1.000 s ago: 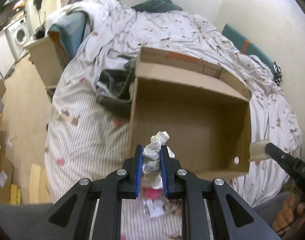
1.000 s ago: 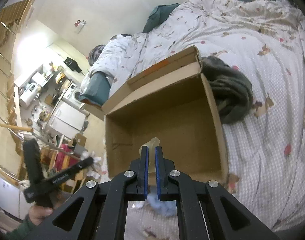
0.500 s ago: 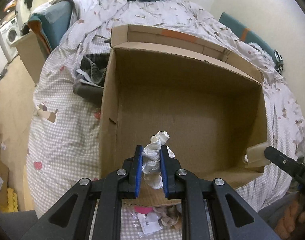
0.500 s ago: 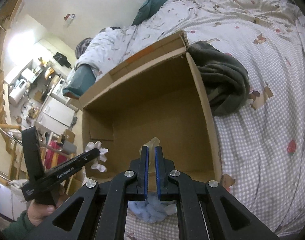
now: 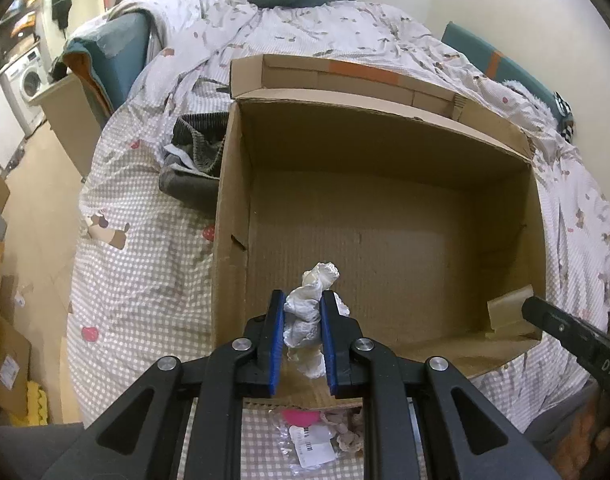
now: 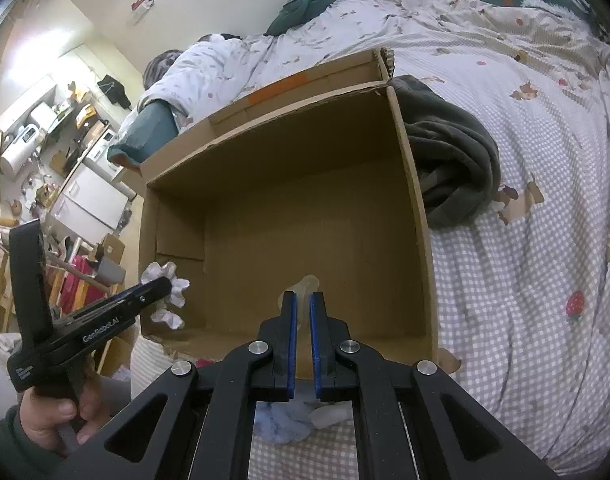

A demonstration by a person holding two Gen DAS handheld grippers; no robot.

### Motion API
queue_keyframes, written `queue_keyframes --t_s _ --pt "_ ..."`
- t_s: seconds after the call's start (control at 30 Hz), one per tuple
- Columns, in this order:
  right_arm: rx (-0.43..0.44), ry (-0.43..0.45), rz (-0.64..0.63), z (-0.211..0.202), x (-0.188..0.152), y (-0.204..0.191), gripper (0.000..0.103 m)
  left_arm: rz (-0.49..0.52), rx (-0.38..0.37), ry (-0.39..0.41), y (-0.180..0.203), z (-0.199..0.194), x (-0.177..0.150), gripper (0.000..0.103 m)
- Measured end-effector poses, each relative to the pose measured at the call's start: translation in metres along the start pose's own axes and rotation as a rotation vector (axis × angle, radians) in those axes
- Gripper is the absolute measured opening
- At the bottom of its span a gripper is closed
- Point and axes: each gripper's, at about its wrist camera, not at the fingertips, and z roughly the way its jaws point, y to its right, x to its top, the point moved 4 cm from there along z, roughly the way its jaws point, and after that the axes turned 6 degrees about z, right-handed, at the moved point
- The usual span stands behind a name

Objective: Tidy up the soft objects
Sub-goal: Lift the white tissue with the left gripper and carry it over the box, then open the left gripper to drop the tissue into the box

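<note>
Left wrist view: the left claw (image 5: pixel 303 322) pinches a crumpled white cloth (image 5: pixel 309 300) between its blue pads, now over the near left corner of the open cardboard box (image 5: pixel 385 216); a second ago it hung short of the near wall, so the cloth has been carried over the rim and looks ready to drop. In the right wrist view, the right claw (image 6: pixel 301 330) is pressed nearly together on a thin pale beige piece (image 6: pixel 305 282), poised above the near right edge of the same box. The box floor shows bare. A dark grey garment (image 6: pixel 449 168) lies on the bed (image 6: pixel 525 240) against the box's left wall, and small items sit just near the box.
</note>
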Motion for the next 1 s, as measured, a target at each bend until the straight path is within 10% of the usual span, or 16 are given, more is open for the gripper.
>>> queue_keyframes --t_s 0.53,0.7,0.8,1.0 --pt "-0.015 0.018 -0.004 0.002 0.002 0.006 0.009 0.005 -0.002 0.038 0.001 -0.007 0.000 0.028" --pt "-0.019 0.032 0.015 0.000 0.003 0.009 0.034 0.028 0.005 0.073 0.007 -0.013 0.002 0.063" --pt "-0.018 0.077 0.029 -0.007 0.006 0.010 0.081 0.049 -0.001 0.083 0.012 -0.015 0.003 0.066" --pt "-0.013 0.085 0.027 -0.009 0.006 0.010 0.086 0.082 0.023 0.086 0.016 -0.016 0.001 0.066"
